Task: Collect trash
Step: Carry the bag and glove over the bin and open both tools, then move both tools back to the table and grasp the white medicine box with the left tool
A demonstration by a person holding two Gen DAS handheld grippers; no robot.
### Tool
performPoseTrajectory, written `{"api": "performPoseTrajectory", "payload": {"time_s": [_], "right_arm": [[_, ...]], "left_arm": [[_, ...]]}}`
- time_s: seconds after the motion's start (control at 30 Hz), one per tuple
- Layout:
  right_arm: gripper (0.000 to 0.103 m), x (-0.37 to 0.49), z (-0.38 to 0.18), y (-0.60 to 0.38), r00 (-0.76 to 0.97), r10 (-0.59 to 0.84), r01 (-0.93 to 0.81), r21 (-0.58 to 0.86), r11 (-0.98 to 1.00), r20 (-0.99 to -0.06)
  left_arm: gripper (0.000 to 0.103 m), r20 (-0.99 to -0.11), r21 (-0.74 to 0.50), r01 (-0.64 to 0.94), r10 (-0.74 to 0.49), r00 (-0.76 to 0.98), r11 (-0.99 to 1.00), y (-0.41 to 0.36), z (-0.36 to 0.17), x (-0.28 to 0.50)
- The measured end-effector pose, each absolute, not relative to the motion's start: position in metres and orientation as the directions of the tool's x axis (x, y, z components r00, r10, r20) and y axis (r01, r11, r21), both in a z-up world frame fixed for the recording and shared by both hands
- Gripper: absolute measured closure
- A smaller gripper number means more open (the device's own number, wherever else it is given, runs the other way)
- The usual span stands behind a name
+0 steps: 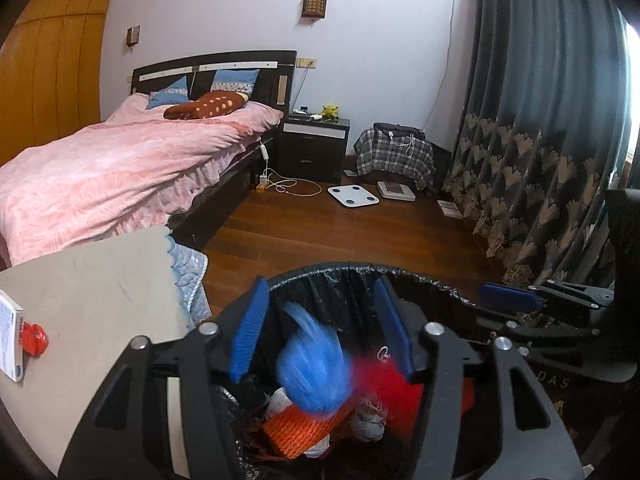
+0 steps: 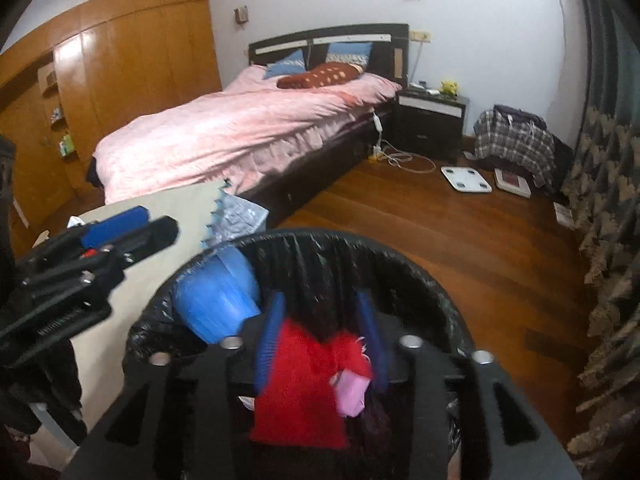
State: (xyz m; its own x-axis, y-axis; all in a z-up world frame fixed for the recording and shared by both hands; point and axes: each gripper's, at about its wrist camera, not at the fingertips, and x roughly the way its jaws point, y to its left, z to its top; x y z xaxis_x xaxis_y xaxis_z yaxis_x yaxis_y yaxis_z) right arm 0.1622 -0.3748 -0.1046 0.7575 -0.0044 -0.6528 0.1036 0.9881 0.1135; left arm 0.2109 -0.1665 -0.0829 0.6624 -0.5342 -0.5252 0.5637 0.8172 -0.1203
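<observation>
A bin with a black liner [image 1: 360, 270] stands right under both grippers. My left gripper [image 1: 320, 332] hangs over its mouth, open, and a blurred blue plastic bag [image 1: 312, 364] is loose between and below the blue pads, clear of both. In the right wrist view my right gripper [image 2: 322, 338] is open over the same bin [image 2: 320, 240]. A blurred red bag [image 2: 300, 392] with a pink scrap [image 2: 352, 392] drops beneath its pads. The blue bag [image 2: 218, 304] shows at the bin's left side. Orange mesh [image 1: 296, 428] and crumpled paper [image 1: 368, 416] lie inside.
A table with a beige cloth [image 1: 100, 280] stands left of the bin, with a white box [image 1: 12, 340] and a red scrap [image 1: 34, 338] on it. A pink bed [image 1: 120, 160] lies beyond, and a patterned curtain [image 1: 540, 160] hangs on the right. A white scale [image 1: 354, 196] rests on the wooden floor.
</observation>
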Motion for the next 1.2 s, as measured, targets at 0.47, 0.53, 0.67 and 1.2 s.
{"api": "performPoseTrajectory", "payload": {"time_s": [0.47,0.53,0.67,1.2], "right_arm": [[0.006,0.159,-0.080,-0.345,0.834,0.016,0.071,0.137,0.988,-0.552],[0.006,0.164,-0.078,-0.335,0.838,0.034,0.049,0.138,0.989,-0.545],[0.006,0.176,-0.074,-0.308,0.844,0.074,0.003,0.142,0.990,-0.531],[0.006,0.238,-0.080,-0.201,0.847,0.175,-0.124,0.135,0.983,-0.502]], "left_arm": [[0.012,-0.509,-0.102,0.418,-0.409,0.758,0.903,-0.090,-0.073,0.208],[0.012,-0.507,-0.100,0.387,-0.382,0.773,0.916,-0.072,-0.071,0.209],[0.012,-0.499,-0.093,0.331,-0.332,0.800,0.939,-0.042,-0.066,0.210],[0.012,-0.501,-0.056,0.116,-0.128,0.856,0.992,0.071,-0.073,0.230]]}}
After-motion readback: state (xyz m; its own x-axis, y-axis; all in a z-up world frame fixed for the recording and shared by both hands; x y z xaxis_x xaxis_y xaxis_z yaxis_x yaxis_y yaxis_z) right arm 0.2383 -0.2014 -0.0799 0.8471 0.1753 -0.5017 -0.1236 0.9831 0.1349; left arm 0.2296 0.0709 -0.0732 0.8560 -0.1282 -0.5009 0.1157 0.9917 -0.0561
